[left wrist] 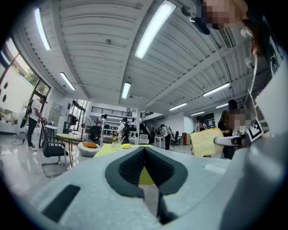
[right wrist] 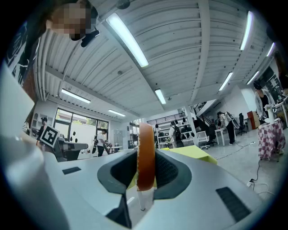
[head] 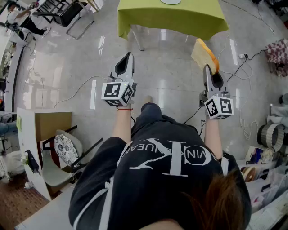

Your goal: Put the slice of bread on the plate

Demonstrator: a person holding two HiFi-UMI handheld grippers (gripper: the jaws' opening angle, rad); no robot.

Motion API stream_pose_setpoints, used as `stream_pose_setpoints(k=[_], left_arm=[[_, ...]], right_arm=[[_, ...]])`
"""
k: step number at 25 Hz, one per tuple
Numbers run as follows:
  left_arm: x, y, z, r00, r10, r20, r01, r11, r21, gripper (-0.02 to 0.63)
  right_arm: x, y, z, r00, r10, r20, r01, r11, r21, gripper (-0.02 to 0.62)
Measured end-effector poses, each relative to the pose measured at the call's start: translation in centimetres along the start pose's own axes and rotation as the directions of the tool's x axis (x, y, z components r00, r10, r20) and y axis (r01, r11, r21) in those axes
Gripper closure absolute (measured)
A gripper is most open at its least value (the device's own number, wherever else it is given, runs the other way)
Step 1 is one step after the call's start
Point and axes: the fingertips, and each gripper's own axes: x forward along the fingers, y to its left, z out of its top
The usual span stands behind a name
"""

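Short of the green worktop, the right claw pinches the slice of bread by 1 edge, upright, likely for carrying to the plate; the left claw is pressed together, empty.

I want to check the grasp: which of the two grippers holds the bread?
The right gripper: the bread is clamped between its fingers. The left gripper is shut, with nothing in it.

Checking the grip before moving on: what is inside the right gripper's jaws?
A slice of bread, edge-on and upright, clamped between the jaws of the right gripper. Its flat faces are hidden there.
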Motion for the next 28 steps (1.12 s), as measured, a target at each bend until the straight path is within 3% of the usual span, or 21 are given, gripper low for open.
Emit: stream_pose_setpoints(k=[22,28], left_arm=[[1.4,1.7,-0.9,0.999,0.037,-0.022,-0.037,0.999,-0.03,0.598],[5.7,3.3,-1.9,0.999,0.017,-0.042,-0.019,0.999,-0.047,0.598]], right_arm=[[1.8,-1.3,-1.2,1.0,0.014,-0.02,-0.013,0.999,0.043,0.5],[5.4,-2.7,-1.9,1.0,0.004,-0.023,-0.003,0.999,0.054,0.499]])
